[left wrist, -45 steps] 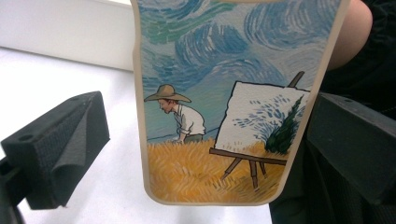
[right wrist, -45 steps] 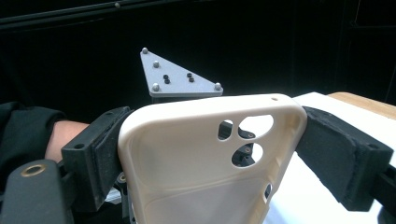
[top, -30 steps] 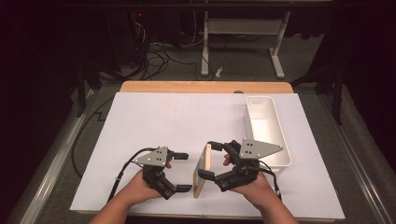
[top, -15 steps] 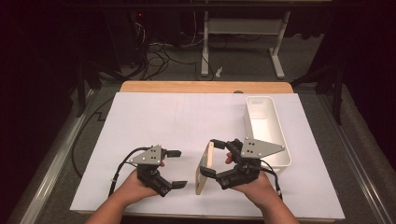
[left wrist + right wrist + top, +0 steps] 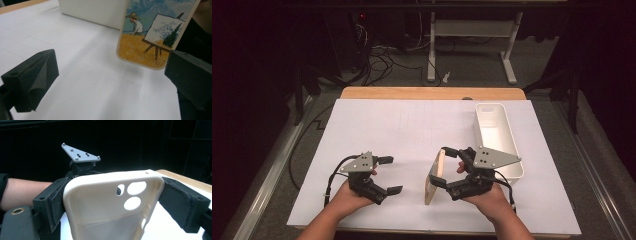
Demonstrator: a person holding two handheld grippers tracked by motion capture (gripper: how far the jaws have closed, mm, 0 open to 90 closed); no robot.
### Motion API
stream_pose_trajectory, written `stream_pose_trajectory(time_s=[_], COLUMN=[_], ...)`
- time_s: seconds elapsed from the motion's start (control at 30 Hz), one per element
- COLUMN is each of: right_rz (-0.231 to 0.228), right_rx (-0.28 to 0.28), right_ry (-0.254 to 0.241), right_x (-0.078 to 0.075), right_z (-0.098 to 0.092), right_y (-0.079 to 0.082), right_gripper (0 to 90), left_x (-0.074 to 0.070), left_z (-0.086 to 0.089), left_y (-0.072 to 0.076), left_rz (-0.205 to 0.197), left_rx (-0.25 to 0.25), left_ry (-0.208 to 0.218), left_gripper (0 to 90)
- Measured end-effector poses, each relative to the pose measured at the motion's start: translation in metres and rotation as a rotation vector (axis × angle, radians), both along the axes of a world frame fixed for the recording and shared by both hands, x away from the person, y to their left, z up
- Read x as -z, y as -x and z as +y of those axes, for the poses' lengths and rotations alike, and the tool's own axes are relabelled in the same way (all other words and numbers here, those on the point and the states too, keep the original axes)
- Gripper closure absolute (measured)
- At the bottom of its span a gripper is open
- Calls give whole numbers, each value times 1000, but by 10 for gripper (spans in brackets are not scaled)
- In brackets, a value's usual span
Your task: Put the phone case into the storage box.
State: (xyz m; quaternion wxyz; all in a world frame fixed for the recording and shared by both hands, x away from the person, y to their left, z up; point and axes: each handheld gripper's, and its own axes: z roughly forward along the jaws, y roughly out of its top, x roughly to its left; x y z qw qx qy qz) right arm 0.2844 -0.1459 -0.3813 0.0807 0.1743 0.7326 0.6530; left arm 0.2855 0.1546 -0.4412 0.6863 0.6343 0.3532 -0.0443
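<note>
The left claw (image 5: 388, 175) is spread wide and empty, near the phone case (image 5: 434, 176), which is clamped edgewise across its sides by the right claw (image 5: 446, 167) above the tabletop (image 5: 402, 125). It should be kept level before the white bin (image 5: 497, 135) beyond is approached.

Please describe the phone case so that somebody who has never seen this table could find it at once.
On the white table sheet, look left of the long white plastic tray. There the right tongs hold a cream phone case on edge; its back carries a painting of a hatted painter at an easel.
</note>
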Motion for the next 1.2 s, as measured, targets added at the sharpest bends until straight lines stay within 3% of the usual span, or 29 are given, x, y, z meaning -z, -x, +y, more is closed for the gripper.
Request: stream_pose_trajectory(time_s=[0.17,0.3,0.4,0.6,0.83,1.2], right_rz=[-13,-18,-17,-19,-29,-57], right_rx=[19,36,45,70,113,175], right_ry=[8,7,10,9,18,45], right_x=[0,0,-1,-1,-1,-2], right_z=[-2,-4,-6,-10,-13,-18], right_y=[0,0,-1,-1,-2,-2], right_gripper=[136,136,136,136,136,136], left_x=[0,1,0,5,9,9], left_z=[8,17,24,30,27,33], left_y=[0,-1,-3,-6,-3,-6], left_rz=[-2,-2,-1,-9,-29,-27], left_rx=[-29,-77,-131,-198,-193,-249], left_ry=[-8,-11,11,-4,-38,-29], left_gripper=[2,2,2,2,2,6])
